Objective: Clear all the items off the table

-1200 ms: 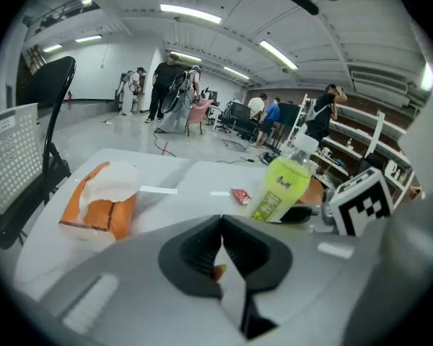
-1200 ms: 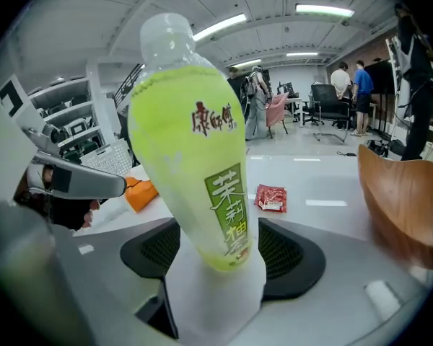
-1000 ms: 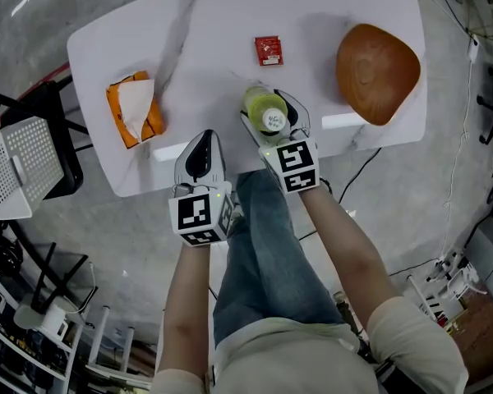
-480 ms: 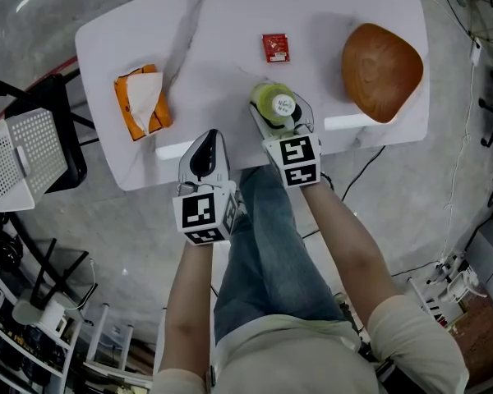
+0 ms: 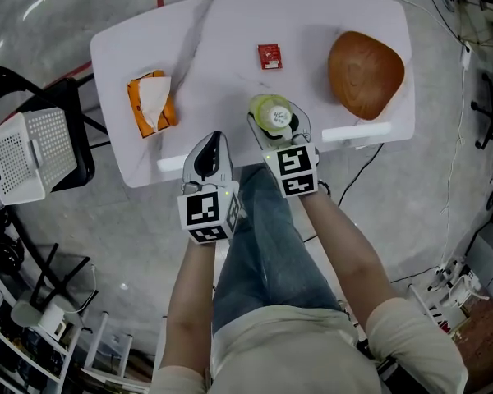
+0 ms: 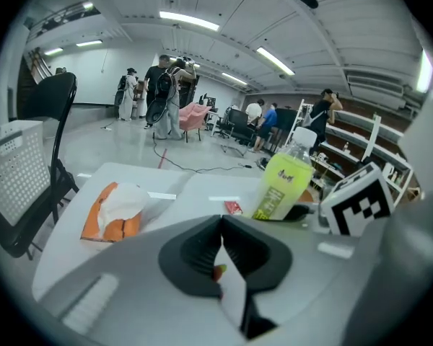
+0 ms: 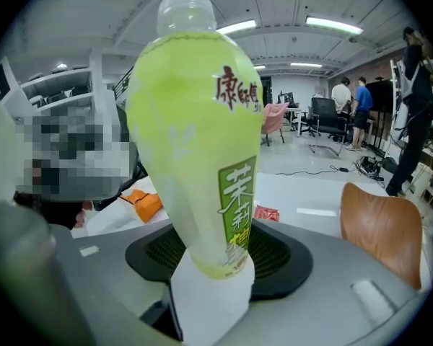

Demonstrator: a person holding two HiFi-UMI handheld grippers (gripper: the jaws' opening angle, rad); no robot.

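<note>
Nearest us, our left gripper (image 5: pixel 211 139) is closed and holds nothing. Our right gripper (image 5: pixel 274 126) has just been closing its jaws, which now clamp the green tea bottle (image 7: pixel 195 135) at the table's (image 5: pixel 230 23) near edge, seemingly ready to carry off. Beyond lie the orange tissue pack (image 5: pixel 152 103), red sachet (image 5: pixel 269 55) and wooden bowl (image 5: pixel 365 74), not yet cleared.

One green bottle (image 5: pixel 271 113), one red sachet (image 5: pixel 269 55), one wooden bowl (image 5: pixel 365 74), one orange tissue pack (image 5: pixel 151 103), one white table (image 5: pixel 222 31)
</note>
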